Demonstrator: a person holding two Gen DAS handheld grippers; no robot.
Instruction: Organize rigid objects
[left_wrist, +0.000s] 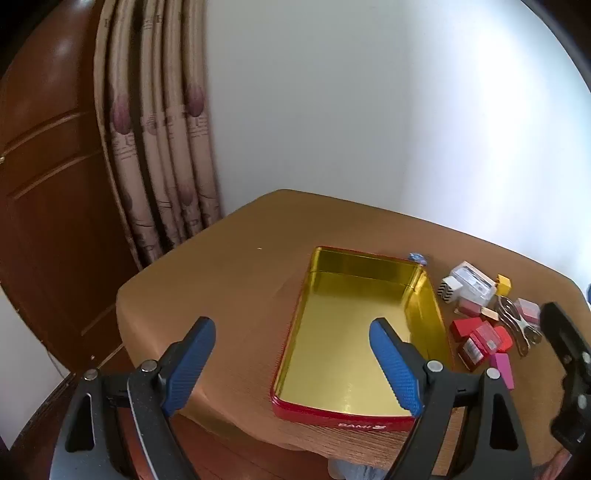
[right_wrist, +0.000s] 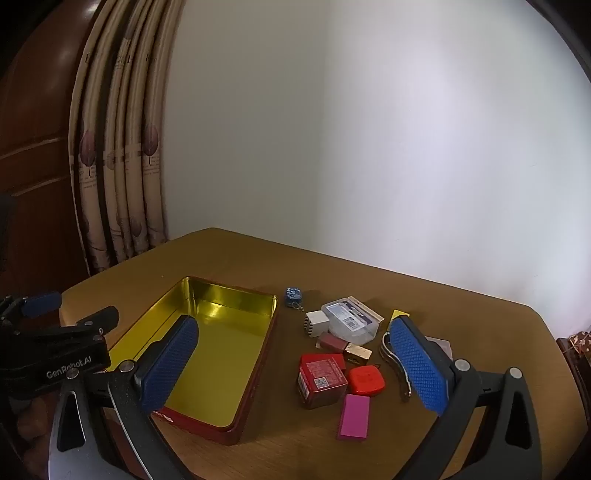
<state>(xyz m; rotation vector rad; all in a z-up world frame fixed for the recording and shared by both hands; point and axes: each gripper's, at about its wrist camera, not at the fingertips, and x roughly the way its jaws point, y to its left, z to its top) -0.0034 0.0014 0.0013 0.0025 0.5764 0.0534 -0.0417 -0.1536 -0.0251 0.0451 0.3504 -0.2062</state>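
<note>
A red tin (left_wrist: 303, 408) (right_wrist: 207, 430) with an empty gold inside lies open on the brown table (left_wrist: 221, 280). To its right lies a cluster of small things: a red box (right_wrist: 321, 376), a magenta block (right_wrist: 354, 417), a red rounded case (right_wrist: 366, 379), a clear plastic box (right_wrist: 349, 319), a striped white cube (right_wrist: 316, 323), a blue key fob (right_wrist: 294, 294) and a metal tool (right_wrist: 395, 363). My left gripper (left_wrist: 291, 363) is open and empty at the tin's near left. My right gripper (right_wrist: 295, 369) is open and empty above the cluster.
The table (right_wrist: 461, 325) stands in a corner against a white wall (right_wrist: 406, 147). A patterned curtain (left_wrist: 155, 147) and a wooden door (left_wrist: 44, 184) are to the left. The table's near edge runs just under the grippers.
</note>
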